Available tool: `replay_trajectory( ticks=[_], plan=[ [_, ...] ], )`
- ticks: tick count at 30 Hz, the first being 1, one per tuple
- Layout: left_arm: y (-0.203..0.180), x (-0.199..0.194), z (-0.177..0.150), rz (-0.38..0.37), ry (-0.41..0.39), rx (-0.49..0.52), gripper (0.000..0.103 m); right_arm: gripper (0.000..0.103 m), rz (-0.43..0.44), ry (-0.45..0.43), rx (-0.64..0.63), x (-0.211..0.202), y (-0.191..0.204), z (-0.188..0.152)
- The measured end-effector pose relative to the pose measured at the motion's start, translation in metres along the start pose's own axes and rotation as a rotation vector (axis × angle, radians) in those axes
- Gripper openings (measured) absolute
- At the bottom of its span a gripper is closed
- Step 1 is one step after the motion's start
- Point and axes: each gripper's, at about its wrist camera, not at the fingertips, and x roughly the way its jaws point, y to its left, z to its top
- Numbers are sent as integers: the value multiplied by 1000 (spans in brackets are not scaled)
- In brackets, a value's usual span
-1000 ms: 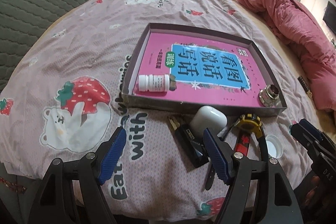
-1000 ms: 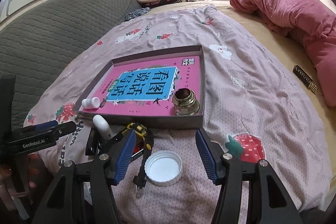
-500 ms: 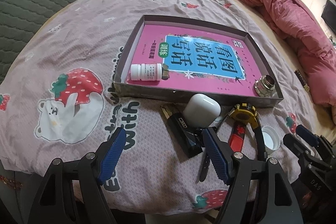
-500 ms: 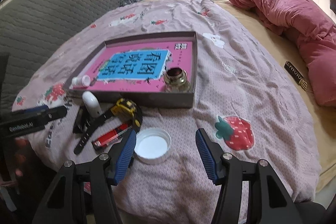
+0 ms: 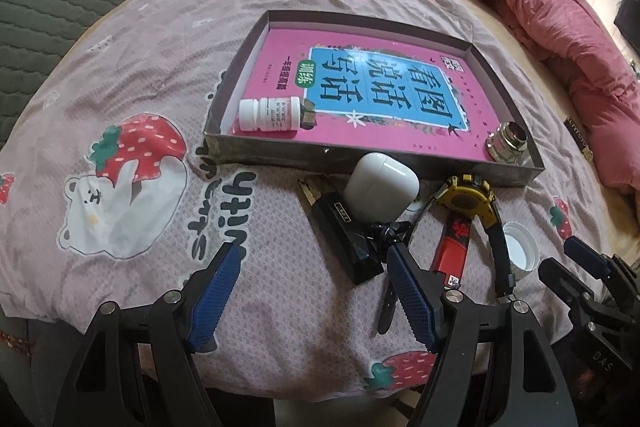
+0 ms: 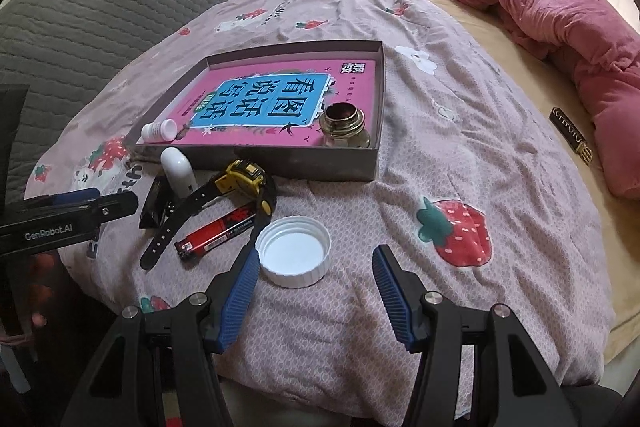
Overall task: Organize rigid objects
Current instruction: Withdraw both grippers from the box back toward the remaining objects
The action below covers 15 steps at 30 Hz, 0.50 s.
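Note:
A shallow grey box (image 5: 420,169) on the bedspread holds a pink book (image 5: 360,95), a white pill bottle (image 5: 270,114) on its side and a brass fitting (image 5: 508,145). In front of it lie a white earbud case (image 5: 380,191), a black case (image 5: 344,239), a yellow watch (image 5: 466,201), a red lighter (image 5: 454,247) and a white cap (image 6: 294,251). My left gripper (image 5: 312,255) hovers open just left of the black case. My right gripper (image 6: 316,255) is open, the cap lying at its left fingertip (image 6: 248,267), not pinched.
A rumpled pink duvet (image 6: 560,19) lies along the right side of the bed, with a small black labelled bar (image 6: 570,139) near it. A grey quilted headboard (image 6: 100,7) runs along the left. The bed's near edge drops off just under both grippers.
The right wrist view has tipped, so the white cap now sits higher in it, level with the fingertips. The left gripper has hardly moved. No object has shifted.

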Motion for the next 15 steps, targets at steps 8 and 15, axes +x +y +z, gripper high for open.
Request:
replay_trajectory(
  ticks=[8,15],
  plan=[
    [-3,10,-1,7,15,-4,77,59,0,39,-12,5,0,-5],
    [-7,19,1,28,26,-16,77,59,6,68,-27,13,3,-7]
  ],
)
